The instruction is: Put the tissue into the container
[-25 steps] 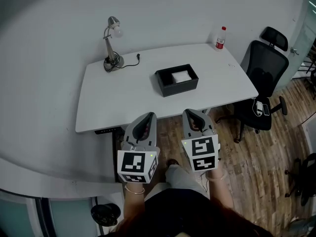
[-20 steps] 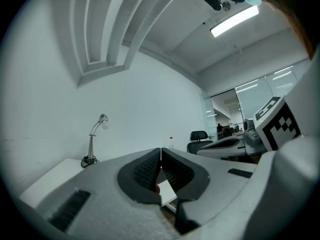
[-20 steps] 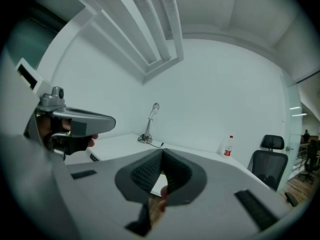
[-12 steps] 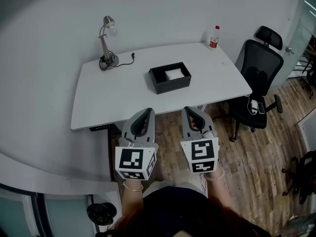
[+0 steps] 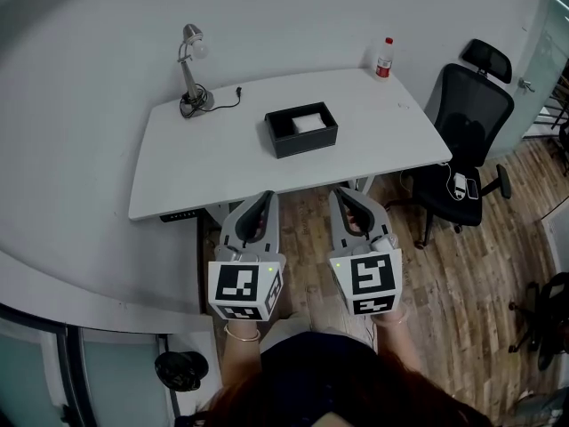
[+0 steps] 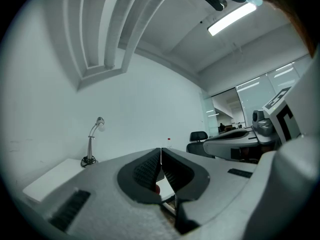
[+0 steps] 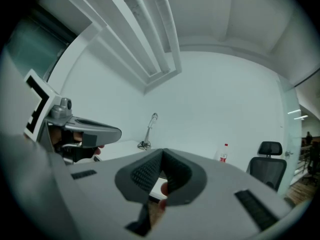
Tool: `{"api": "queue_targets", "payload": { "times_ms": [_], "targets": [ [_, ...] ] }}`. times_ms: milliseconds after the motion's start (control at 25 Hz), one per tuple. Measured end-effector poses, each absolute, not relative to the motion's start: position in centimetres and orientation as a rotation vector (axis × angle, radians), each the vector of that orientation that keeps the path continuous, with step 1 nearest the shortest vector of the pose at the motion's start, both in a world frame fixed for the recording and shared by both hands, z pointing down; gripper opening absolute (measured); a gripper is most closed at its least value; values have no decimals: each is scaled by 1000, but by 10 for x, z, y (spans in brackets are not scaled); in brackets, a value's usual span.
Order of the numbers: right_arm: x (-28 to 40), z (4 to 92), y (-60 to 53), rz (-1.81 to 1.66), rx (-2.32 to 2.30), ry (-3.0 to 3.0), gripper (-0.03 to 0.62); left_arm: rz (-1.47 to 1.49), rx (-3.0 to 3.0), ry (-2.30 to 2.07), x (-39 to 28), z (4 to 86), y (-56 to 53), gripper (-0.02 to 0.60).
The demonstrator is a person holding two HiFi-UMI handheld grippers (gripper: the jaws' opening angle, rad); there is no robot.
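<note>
Head view looks steeply down on a wooden floor (image 5: pixel 462 265) and a white surface (image 5: pixel 204 167) set against a pale wall. A black office chair (image 5: pixel 467 118) stands at the right end of the surface. Nearer the camera, the person holds two tools side by side above the floor, just short of the surface's near edge and pointing toward it. On both the left tool (image 5: pixel 266 197) and the right tool (image 5: pixel 340 193), the jaws are closed together with nothing between them. A black open container (image 5: pixel 307 142) sits near the middle of the surface, and the white tissue (image 5: pixel 309 123) lies inside it. A desk lamp (image 5: pixel 189 69) stands at the far left corner, and a red-capped bottle (image 5: pixel 383 58) at the far right corner.
</note>
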State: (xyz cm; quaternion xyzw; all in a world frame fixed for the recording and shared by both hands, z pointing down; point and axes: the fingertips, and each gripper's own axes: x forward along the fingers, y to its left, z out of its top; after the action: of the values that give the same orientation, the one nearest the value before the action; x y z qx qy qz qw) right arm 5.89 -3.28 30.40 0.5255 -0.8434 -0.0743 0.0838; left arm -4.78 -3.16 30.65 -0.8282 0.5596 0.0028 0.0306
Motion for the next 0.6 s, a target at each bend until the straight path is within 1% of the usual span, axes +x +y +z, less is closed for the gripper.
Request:
{"api": "queue_targets", "payload": {
  "times_ms": [600],
  "targets": [
    [91,308,14,-218,1480,-2548,20,-56,-2513,1783,-10,309,20,28]
  ]
}}
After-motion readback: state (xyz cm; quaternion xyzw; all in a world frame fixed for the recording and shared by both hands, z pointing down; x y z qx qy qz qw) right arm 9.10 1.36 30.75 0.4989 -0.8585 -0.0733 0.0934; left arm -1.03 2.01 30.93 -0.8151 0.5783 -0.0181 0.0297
